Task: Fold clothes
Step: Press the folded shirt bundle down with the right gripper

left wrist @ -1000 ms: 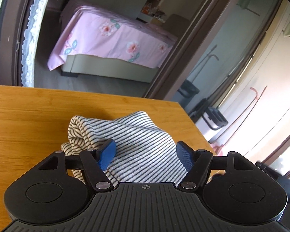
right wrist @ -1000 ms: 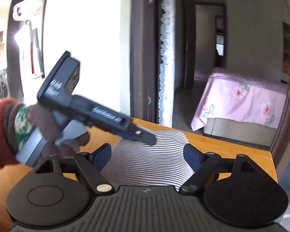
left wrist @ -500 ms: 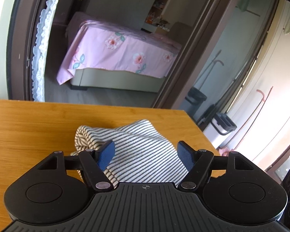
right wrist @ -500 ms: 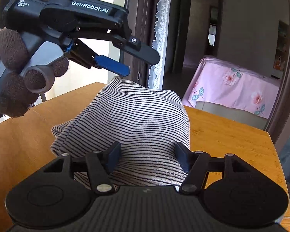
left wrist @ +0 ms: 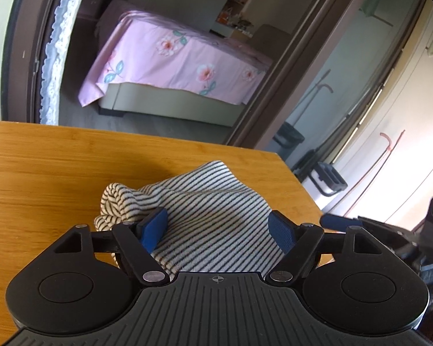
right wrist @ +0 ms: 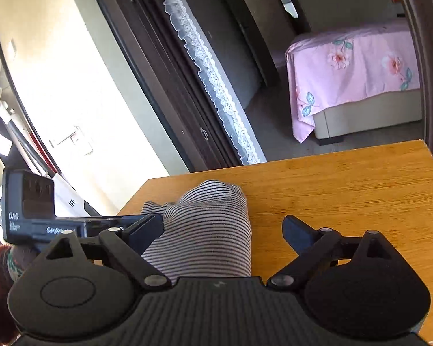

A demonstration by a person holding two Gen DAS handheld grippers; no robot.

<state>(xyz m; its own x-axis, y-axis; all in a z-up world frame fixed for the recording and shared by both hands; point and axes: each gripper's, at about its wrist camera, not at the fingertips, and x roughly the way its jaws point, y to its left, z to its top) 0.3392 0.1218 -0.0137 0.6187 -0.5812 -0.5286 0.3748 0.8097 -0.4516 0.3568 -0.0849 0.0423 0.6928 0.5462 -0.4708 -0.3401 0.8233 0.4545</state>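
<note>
Release is what we log here. Half a second ago the right hand-held gripper (right wrist: pixel 222 230) sat closer in on the striped garment (right wrist: pixel 207 230), its blue pads hugging the folded bundle; now its jaws are opening and stand wide, the 3 o'clock pad over bare tabletop (right wrist: pixel 346 190), the 9 o'clock pad at the cloth's edge — contact there we cannot tell. Nothing is gripped.

The left hand-held gripper (left wrist: pixel 219 230) is opening too. Its pads straddle the garment without pressing it — cloth between them, none pinched. Compared with a second ago its view has barely shifted.

The garment lies as a rounded, folded bundle on the tabletop near the corner. In the left wrist view it fills the centre toward 6 o'clock; a loose curled end pokes out at 9 o'clock. In the right wrist view it runs from centre toward 6 o'clock, left of middle.

Our judgement: a fold has just been laid down and let go. The curled end probably needs tucking or smoothing.
</note>
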